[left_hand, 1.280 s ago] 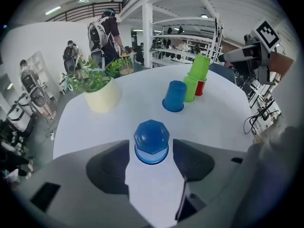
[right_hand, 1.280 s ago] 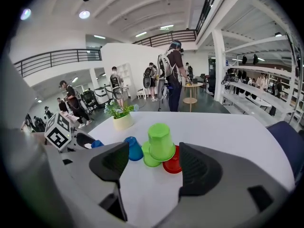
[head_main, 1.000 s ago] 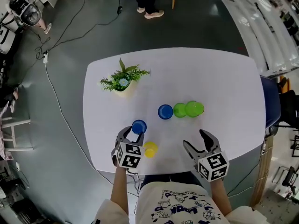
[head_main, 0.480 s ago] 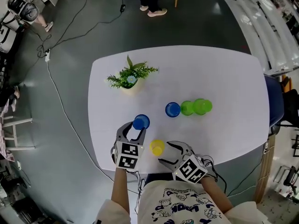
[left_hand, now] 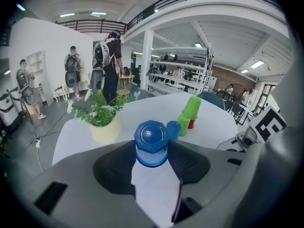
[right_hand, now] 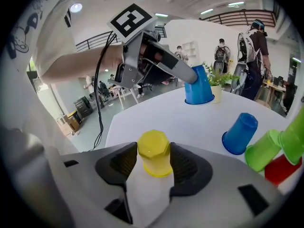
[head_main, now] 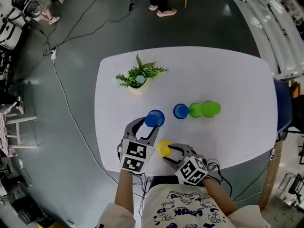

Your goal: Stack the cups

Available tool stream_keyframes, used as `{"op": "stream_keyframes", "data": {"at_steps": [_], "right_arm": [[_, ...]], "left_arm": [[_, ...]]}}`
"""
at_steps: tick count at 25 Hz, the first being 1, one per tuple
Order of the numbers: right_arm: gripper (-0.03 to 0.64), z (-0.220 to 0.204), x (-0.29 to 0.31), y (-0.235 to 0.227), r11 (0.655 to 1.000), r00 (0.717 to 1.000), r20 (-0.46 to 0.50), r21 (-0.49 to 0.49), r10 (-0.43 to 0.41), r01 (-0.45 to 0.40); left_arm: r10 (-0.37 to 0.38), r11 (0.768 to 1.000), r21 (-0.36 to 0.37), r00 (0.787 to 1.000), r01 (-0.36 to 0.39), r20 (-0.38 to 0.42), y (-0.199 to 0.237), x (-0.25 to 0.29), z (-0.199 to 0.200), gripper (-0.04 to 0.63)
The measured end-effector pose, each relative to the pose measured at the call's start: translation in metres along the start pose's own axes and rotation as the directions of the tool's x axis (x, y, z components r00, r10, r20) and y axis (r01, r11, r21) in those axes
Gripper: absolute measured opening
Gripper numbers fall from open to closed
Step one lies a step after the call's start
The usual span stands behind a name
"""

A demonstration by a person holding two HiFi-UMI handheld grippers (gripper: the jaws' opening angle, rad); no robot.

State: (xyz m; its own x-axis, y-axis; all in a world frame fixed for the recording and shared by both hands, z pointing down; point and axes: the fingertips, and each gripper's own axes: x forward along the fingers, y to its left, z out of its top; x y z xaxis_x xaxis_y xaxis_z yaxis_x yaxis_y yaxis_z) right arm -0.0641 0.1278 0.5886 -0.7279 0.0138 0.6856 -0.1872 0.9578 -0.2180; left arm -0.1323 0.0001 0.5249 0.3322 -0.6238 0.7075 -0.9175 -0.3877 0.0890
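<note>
Now, left gripper (head_main: 147,126) clamped on blue cup (head_main: 154,118), right gripper (head_main: 172,152), jaws just closing inward, seemingly gripping yellow cup (head_main: 164,147).

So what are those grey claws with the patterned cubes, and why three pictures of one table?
No robot here: a person holds a hand-held gripper in each hand; the cubes belong to them. The head view looks down from a camera on the person's head; the other two cameras ride on the grippers, looking along their jaws. On the white table stand a potted plant, a loose blue cup and two green cups. The left hand-held gripper is clamped on the other blue cup. The right hand-held gripper has just been closing its jaws on a yellow cup and grips its sides.
</note>
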Motion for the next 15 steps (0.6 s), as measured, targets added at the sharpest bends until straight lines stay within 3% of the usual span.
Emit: {"op": "stream_keyframes", "data": {"at_steps": [4, 9, 15], "right_arm": [[0.236, 0.002, -0.034, -0.015, 0.995, 0.997, 0.071, 0.101, -0.031, 0.024], [0.236, -0.007, -0.092, -0.045, 0.978, 0.986, 0.098, 0.171, -0.137, 0.118], [0.235, -0.030, -0.164, -0.091, 0.920, 0.944, 0.104, 0.279, -0.315, 0.276]], "left_arm": [[-0.045, 0.998, 0.049, 0.999, 0.044, 0.016, -0.025, 0.010, 0.030, 0.219], [-0.098, 0.992, 0.077, 0.995, 0.097, 0.007, -0.059, 0.032, 0.062, 0.219], [-0.125, 0.983, 0.128, 0.990, 0.133, -0.067, -0.096, 0.064, 0.078, 0.219]]}}
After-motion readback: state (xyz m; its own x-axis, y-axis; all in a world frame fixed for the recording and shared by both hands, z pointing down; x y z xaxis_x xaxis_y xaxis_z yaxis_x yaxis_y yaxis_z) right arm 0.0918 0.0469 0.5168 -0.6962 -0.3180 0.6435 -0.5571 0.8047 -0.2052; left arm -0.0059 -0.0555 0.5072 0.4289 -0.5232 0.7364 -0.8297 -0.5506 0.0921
